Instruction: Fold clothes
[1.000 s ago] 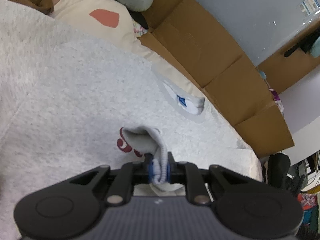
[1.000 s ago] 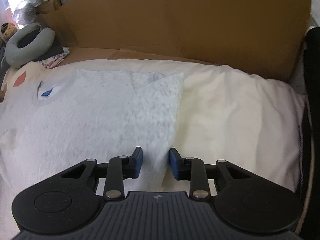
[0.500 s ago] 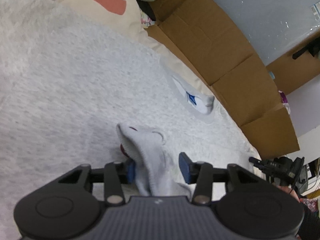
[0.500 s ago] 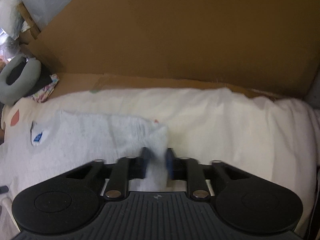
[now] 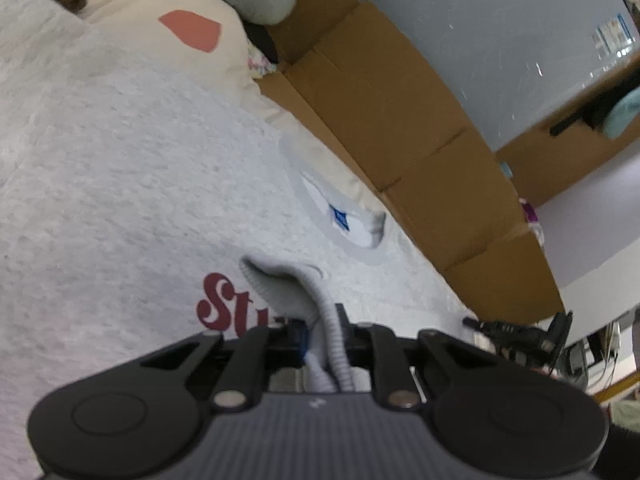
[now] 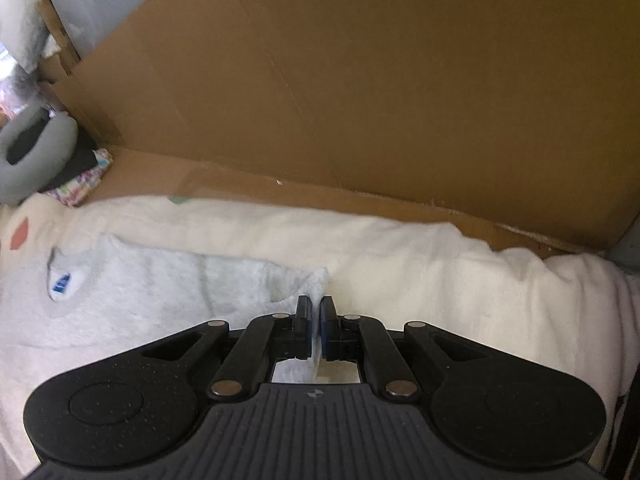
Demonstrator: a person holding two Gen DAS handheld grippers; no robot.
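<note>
Sweatshirt (image 5: 120, 184): grey, w/ dark red script print, laid flat on cream bedding (image 6: 460, 280); spreads ahead and to the left of the left fingers. Flat so fold lines can be set.
Cuff (image 5: 288, 292): ribbed sleeve end, humped up just ahead of the left fingers, trailing back between them. Lifted clear of the body, prob. so the sleeve can be carried across the chest.
Left gripper (image 5: 320, 332): jaws have just been closing; now pinching the cuff, fabric bunched between the pads. Grip low on the rib, likely so it won't slip.
Sweatshirt edge (image 6: 316, 280): folded outer corner, right at the right fingertips; rest of the garment lies left of them, bare bedding to their right.
Right gripper (image 6: 316, 330): jaws pressed nearly together, nipping a thin strip of that edge. Prob. holds the side so it comes along w/ the sleeve fold.
Neck label (image 5: 340, 216): blue tag in the collar, ahead and slightly right of the left fingers; marks the top end.
Cardboard (image 6: 360, 80): brown panels standing beyond the bedding, well ahead of both finger pairs.
Neck pillow (image 6: 36, 152): grey, far left of the right fingers, off the work area.
Stage, est.: both grips set, fold not yet made.
</note>
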